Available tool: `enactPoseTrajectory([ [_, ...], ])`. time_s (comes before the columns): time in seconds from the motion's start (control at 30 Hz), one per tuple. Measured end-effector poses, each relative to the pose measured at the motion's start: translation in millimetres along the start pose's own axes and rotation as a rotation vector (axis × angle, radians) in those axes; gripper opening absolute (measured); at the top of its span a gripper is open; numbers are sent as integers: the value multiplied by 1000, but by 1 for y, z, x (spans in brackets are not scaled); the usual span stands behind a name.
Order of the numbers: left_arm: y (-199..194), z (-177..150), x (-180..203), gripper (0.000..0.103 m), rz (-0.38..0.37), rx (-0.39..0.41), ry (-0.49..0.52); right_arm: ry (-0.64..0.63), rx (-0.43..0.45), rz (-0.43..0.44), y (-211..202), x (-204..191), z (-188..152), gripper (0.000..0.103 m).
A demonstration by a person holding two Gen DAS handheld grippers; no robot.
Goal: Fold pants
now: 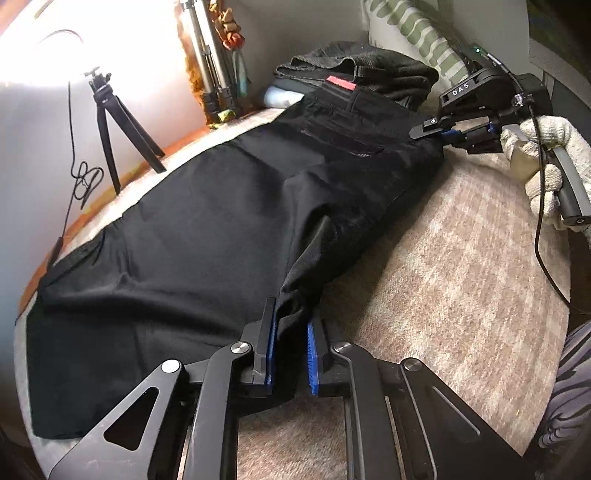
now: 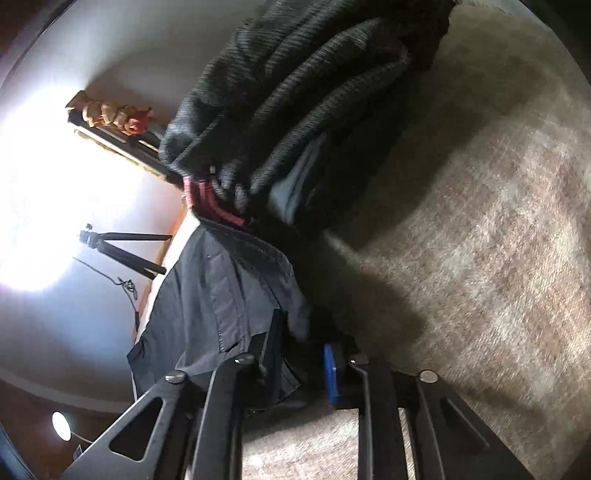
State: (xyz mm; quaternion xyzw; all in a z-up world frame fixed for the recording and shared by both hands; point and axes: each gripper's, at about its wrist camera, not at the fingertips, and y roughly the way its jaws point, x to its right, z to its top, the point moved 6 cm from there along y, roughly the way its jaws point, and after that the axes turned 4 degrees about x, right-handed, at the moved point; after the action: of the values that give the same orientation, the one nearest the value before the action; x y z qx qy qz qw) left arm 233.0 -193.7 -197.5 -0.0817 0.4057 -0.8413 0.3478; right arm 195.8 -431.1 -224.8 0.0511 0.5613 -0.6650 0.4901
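Observation:
Black pants (image 1: 221, 229) lie spread flat on a beige-brown blanket (image 1: 443, 277), the waistband with its red label (image 1: 340, 82) at the far end. My left gripper (image 1: 291, 332) sits at the near edge of the pants, shut on a raised fold of the black cloth between its blue pads. At the waist corner on the right, my right gripper (image 1: 432, 129) is held by a hand in a white glove (image 1: 554, 166). In the right wrist view the right gripper (image 2: 299, 354) is shut on the edge of the pants (image 2: 221, 295).
A folded grey knit garment (image 1: 369, 70) lies just beyond the waistband. A small black tripod (image 1: 110, 122) with a dangling cable stands at the left by the wall. A green-striped pillow (image 1: 406, 29) leans at the back right. Striped cloth (image 1: 569, 387) shows at the right edge.

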Motion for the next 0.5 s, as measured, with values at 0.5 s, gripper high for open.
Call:
enactPoseTrajectory([
  [0.5,-49,-13,46,11,-97,10,62,-214,96,-35,-114,-12,-35,7],
])
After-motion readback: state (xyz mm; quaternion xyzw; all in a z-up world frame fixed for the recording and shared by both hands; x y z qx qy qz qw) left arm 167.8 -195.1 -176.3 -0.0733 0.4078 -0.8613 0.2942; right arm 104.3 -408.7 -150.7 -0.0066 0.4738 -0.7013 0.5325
